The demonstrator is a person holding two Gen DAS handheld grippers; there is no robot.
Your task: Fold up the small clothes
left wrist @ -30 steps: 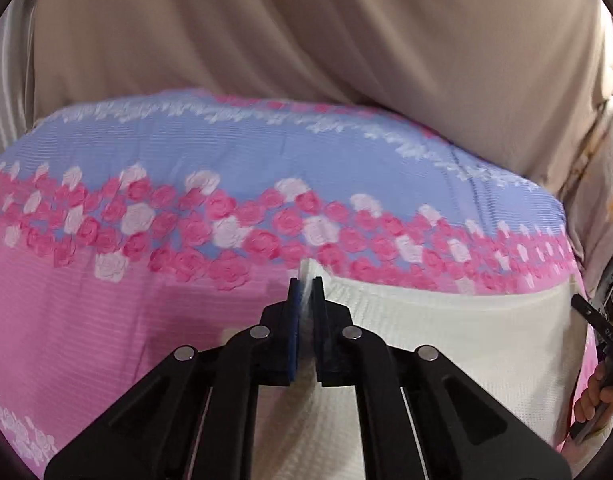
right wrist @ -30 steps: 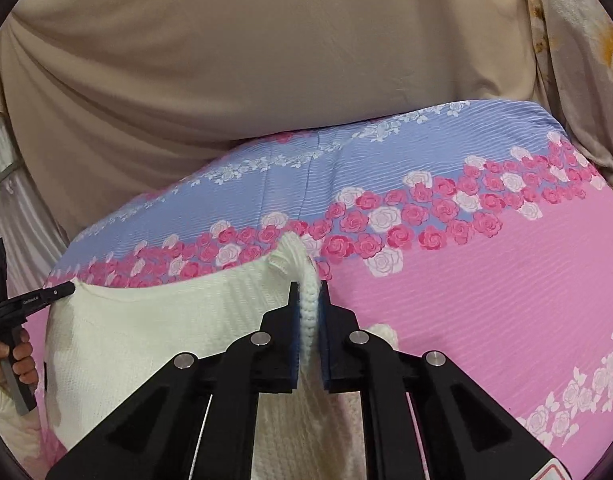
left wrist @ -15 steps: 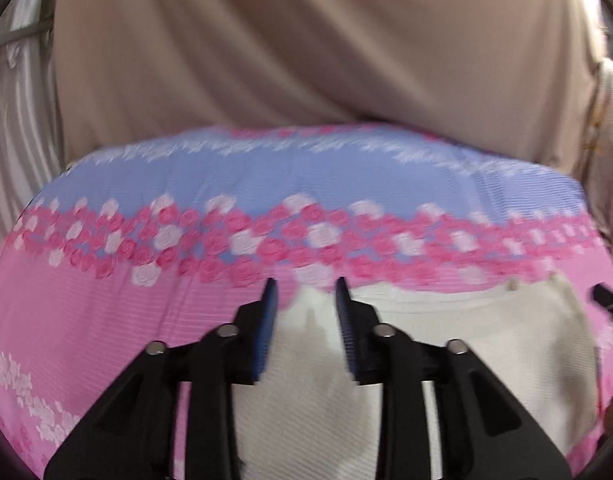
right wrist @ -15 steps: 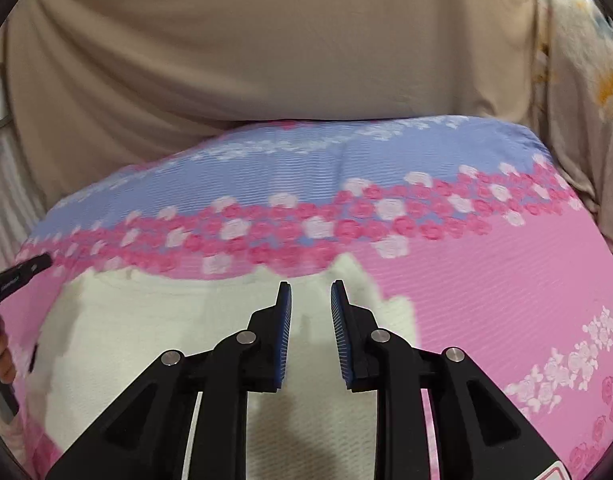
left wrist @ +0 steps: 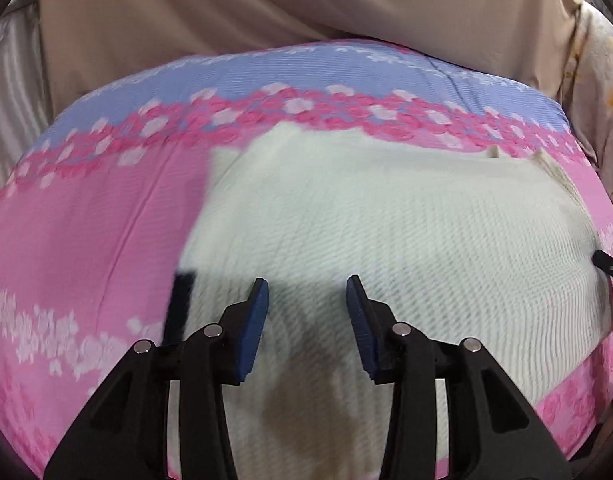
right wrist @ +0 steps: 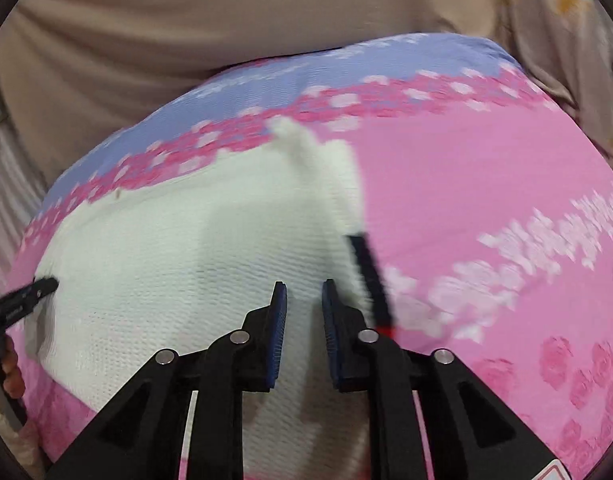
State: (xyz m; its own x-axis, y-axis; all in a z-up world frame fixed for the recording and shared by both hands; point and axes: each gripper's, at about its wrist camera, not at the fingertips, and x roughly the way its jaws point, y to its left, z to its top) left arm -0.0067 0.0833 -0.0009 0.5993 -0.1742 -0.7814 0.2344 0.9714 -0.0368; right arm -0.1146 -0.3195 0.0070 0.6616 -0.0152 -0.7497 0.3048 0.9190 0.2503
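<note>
Cream knit garment [left wrist: 386, 240] lies spread flat on the pink, rose-printed bedsheet [left wrist: 86, 240], its far edge at the band of pink and white roses. Left gripper [left wrist: 306, 300] hovers over the near part of the knit with jaws spread and nothing between the blue pads, having just let the cloth go. Right gripper [right wrist: 304, 304] hangs above the garment's right side near a dark strap [right wrist: 370, 280]; its jaws have just been closing, show a narrow gap and hold nothing.
</note>
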